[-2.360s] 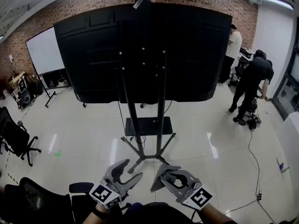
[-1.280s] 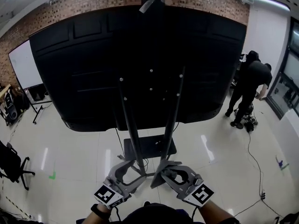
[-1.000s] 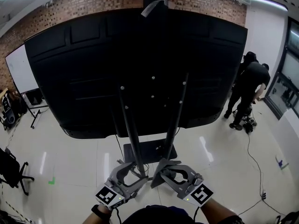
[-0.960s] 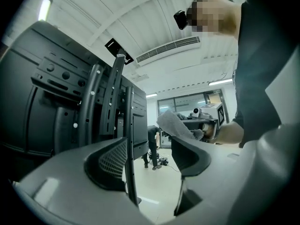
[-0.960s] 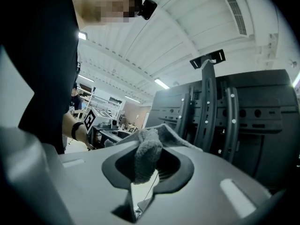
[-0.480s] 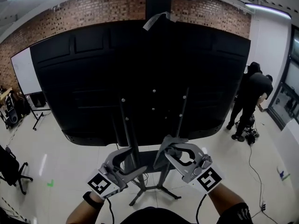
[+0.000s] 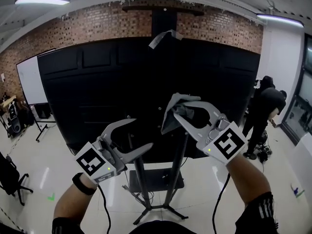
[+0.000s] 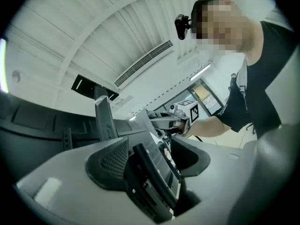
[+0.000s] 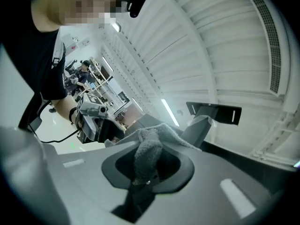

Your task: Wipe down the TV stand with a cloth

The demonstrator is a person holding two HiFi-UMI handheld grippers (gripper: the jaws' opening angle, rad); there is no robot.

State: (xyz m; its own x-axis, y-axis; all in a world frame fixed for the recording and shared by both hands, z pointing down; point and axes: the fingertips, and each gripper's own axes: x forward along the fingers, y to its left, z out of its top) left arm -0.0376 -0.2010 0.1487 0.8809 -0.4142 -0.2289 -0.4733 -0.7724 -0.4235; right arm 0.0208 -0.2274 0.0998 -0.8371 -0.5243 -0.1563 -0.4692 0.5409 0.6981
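The TV stand's two black poles (image 7: 137, 184) rise from a dark base plate (image 7: 155, 180) to the back of a large black TV (image 7: 97, 91). A centre column (image 7: 163, 19) sticks up above it. In the head view my right gripper (image 7: 176, 110) is raised in front of the TV's back, shut on a grey cloth (image 7: 170, 117) that hangs from its tips. In the right gripper view the cloth (image 9: 149, 150) is bunched between the jaws. My left gripper (image 7: 141, 133) is lower and to the left, open and holding nothing. Neither gripper touches the TV.
A strip of grey tape (image 7: 165, 35) hangs off the column at the TV's top. Two people (image 7: 264, 108) stand at the right by a white wall. A whiteboard (image 7: 30, 82) and a chair (image 7: 9, 175) are at the left, on a glossy floor.
Both grippers have risen from low near the stand's base to chest height in front of the TV's back. The view has moved closer and tilted up. The cloth stays in the right gripper.
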